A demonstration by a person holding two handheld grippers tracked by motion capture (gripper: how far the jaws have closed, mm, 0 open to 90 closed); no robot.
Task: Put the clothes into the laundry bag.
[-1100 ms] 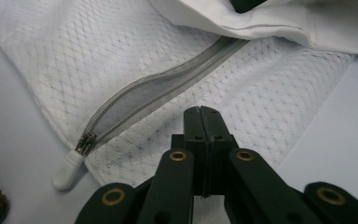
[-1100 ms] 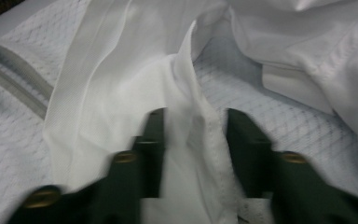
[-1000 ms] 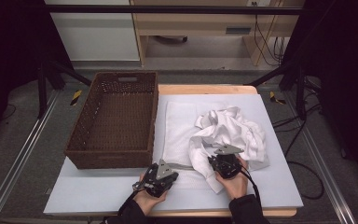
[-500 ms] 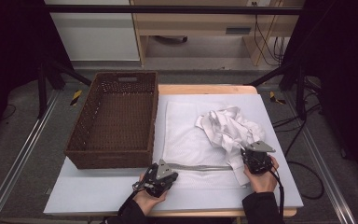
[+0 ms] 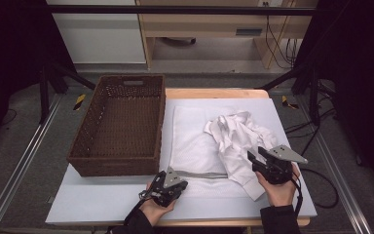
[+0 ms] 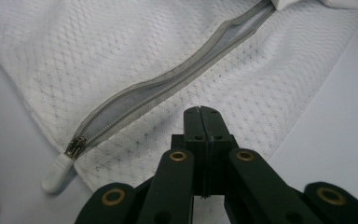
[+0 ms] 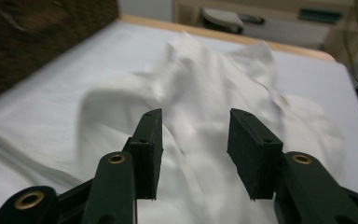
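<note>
White mesh laundry bag (image 5: 195, 146) lies flat on the pale mat (image 5: 102, 204), just right of the wicker basket (image 5: 119, 126). Its long axis runs away from the person, near edge toward the grippers, far edge toward the back of the table. Grey zipper (image 6: 168, 88) runs across the bag's near end, crosswise to that axis, between the two grippers; in the left gripper view it slants from lower left to upper right, partly unzipped, with the white pull tab (image 6: 58, 170) at its lower-left end, left of the jaws. Left gripper (image 5: 171, 184) sits at the bag's near left corner, jaws pressed together with nothing seen between them, tips low over the mesh just this side of the zipper. Crumpled white shirt (image 5: 238, 139) lies on the bag's right half, spilling over the near right edge, directly ahead of the right gripper (image 5: 259, 161). Right gripper jaws are apart and have just been opening, nothing between them, shirt beyond the tips. Versus a second ago: the right gripper was down on the shirt's near fold, closer to the left gripper; now it's lifted and further right, and the shirt's near end is drawn out toward the person. Left gripper hasn't moved.
</note>
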